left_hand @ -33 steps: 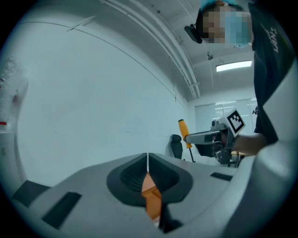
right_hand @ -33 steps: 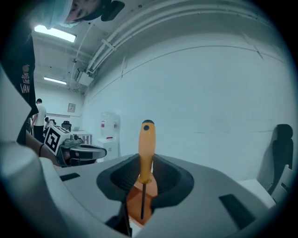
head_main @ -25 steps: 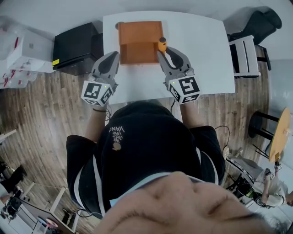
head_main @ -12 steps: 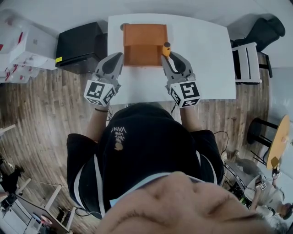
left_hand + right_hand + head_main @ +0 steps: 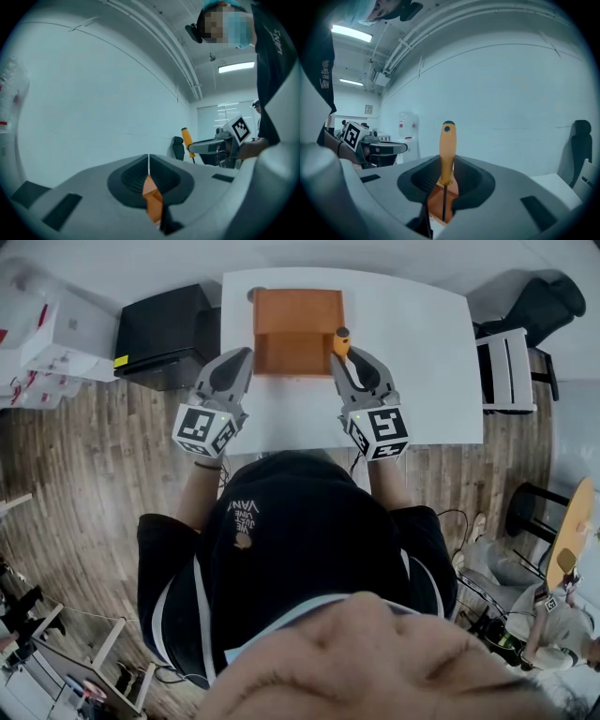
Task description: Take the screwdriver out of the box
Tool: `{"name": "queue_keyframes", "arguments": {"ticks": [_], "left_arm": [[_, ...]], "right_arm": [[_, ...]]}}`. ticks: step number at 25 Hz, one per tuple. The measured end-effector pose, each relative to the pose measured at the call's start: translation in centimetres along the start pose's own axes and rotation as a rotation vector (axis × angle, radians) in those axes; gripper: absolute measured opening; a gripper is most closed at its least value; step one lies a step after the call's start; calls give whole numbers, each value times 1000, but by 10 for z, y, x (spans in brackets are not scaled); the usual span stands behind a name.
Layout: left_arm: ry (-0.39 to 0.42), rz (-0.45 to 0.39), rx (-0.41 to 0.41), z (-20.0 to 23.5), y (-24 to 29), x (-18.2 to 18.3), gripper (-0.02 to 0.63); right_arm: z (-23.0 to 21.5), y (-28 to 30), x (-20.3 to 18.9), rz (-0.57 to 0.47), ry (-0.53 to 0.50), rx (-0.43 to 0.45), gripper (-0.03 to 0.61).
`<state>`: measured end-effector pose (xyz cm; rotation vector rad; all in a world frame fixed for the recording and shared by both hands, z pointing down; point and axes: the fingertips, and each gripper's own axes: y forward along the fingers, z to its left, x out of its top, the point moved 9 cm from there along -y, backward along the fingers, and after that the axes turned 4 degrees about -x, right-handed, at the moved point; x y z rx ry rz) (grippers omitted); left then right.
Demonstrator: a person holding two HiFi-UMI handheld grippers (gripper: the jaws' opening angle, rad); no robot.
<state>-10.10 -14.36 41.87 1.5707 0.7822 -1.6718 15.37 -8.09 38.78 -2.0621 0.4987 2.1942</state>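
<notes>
— So, where is the screwdriver (image 5: pixel 447 150) sitting right now?
— The right gripper (image 5: pixel 349 356) is clamping it by the lower part of its orange handle, upright, shaft pointing down, at the right edge of the box (image 5: pixel 295 329). Whether the tip is clearing the box wall, I am not seeing
— And the left gripper (image 5: pixel 234 362)?
— Its jaws are pressing together on nothing, hovering just off the box's near left corner
— How is the tool going to handle?
— I am judging it light and stiff, but that smooth plastic handle is looking slippery, and most of it is standing above the pads, so it may swivel. Gripping mid-handle, squarely, is looking safest; the thin shaft is offering too little to pinch
</notes>
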Motion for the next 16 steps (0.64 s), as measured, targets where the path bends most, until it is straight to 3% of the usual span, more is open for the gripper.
{"name": "queue_keyframes", "arguments": {"ticks": [16], "left_arm": [[-9, -1, 6, -2, -2, -2, 17]], "right_arm": [[0, 0, 0, 3, 15, 5, 94]]}}
